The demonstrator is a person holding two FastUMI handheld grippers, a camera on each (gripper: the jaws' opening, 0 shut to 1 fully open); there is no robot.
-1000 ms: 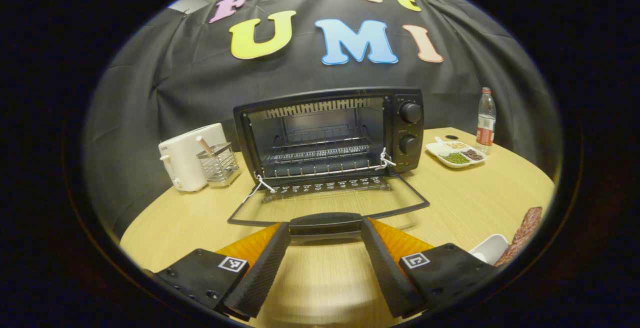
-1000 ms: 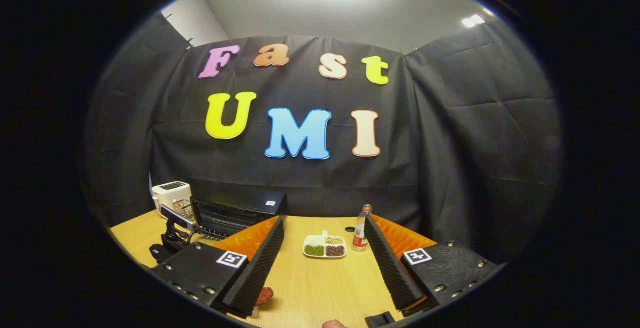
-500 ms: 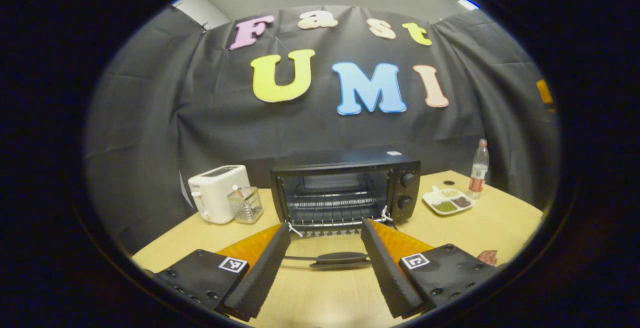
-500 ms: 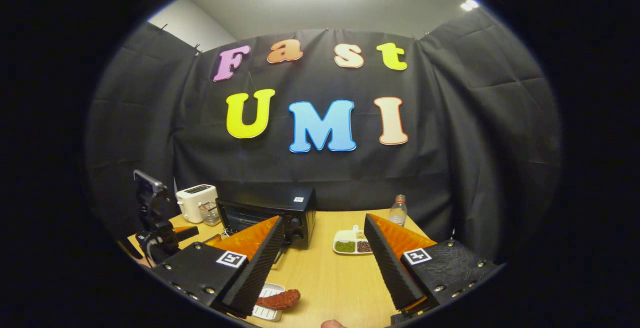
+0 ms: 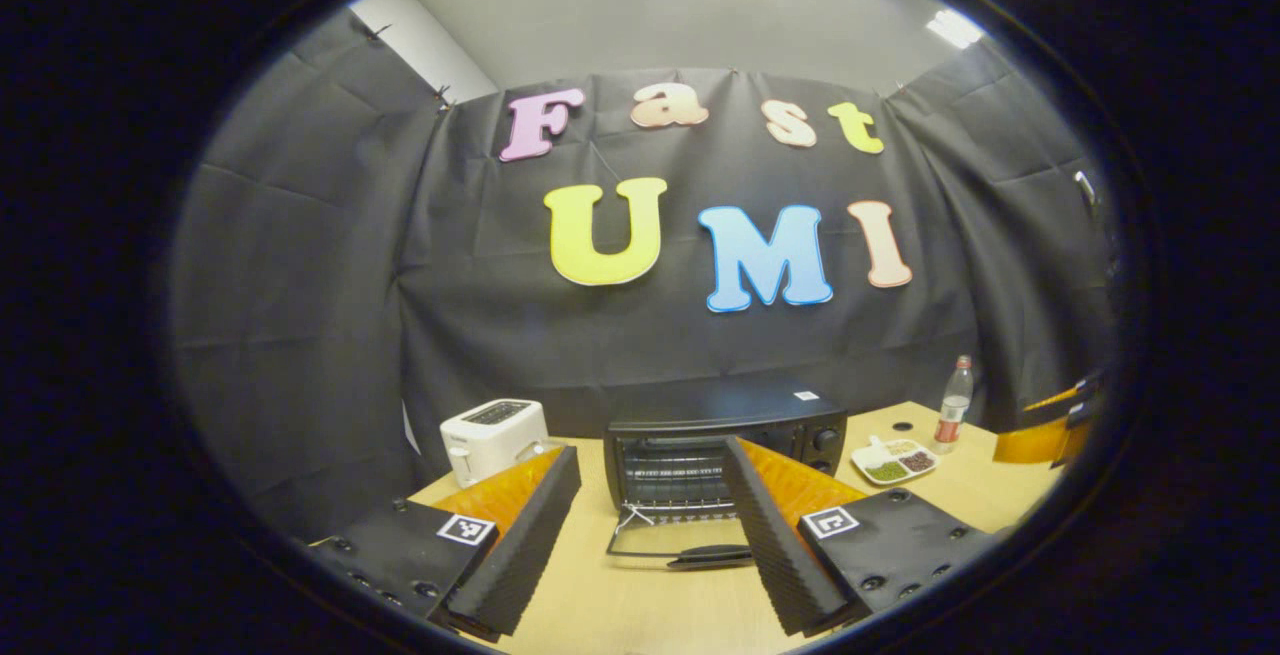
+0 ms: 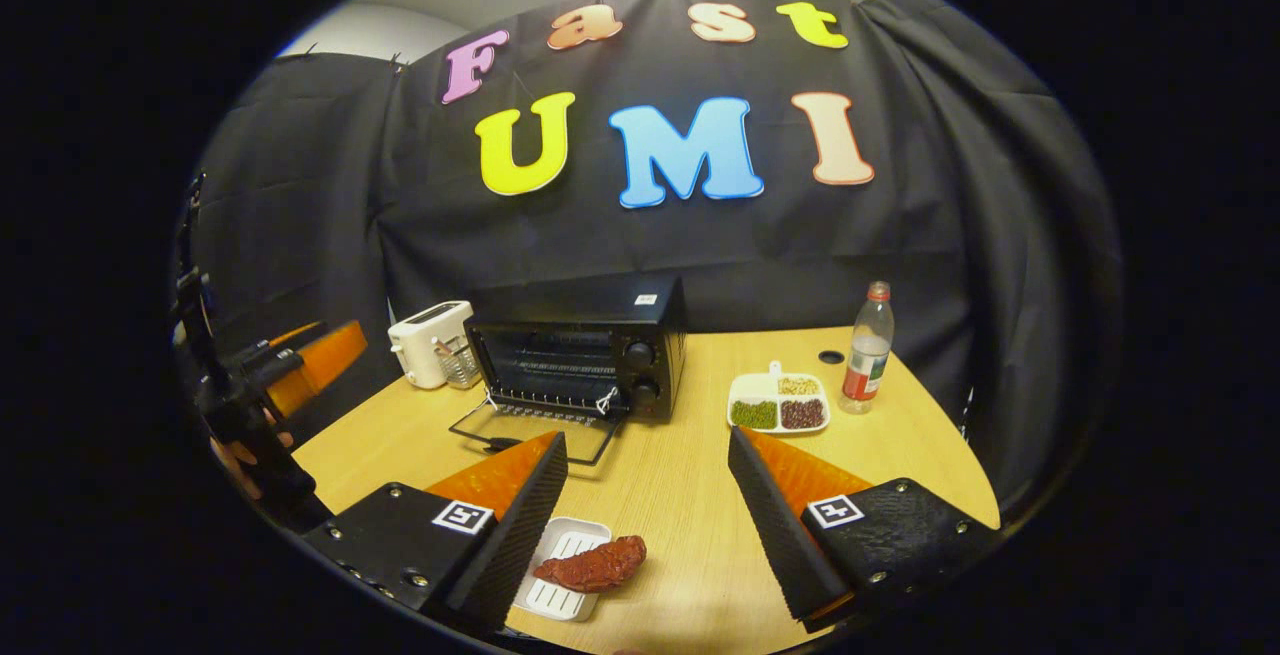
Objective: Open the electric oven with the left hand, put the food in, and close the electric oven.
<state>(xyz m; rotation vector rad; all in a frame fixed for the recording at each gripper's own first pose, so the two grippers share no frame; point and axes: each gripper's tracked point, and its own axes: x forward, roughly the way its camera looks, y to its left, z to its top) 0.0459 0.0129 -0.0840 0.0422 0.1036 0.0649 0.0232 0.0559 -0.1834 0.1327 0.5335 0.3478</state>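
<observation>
1. Right gripper view: the food point(image 6: 590, 565), a reddish-brown piece, lies on a small white tray point(image 6: 560, 585) on the bench point(image 6: 680, 495), just ahead of the right tongs point(image 6: 648, 475), low and left of centre between the spread fingers.
2. Its long axis runs crosswise to the fingers.
3. The electric oven point(image 6: 580, 350) stands beyond, door down.
4. The left tongs point(image 5: 652, 495), apart and empty, are judged farther from the food.

Both views face the booth wall from above the near table point(image 6: 690, 495) edge; both share the oven point(image 5: 725, 460) point(image 6: 580, 360) ahead.

A white toaster point(image 6: 428, 340), a divided dish point(image 6: 778, 403) and a bottle point(image 6: 866, 347) are standing on the wooden table point(image 6: 900, 455).
</observation>
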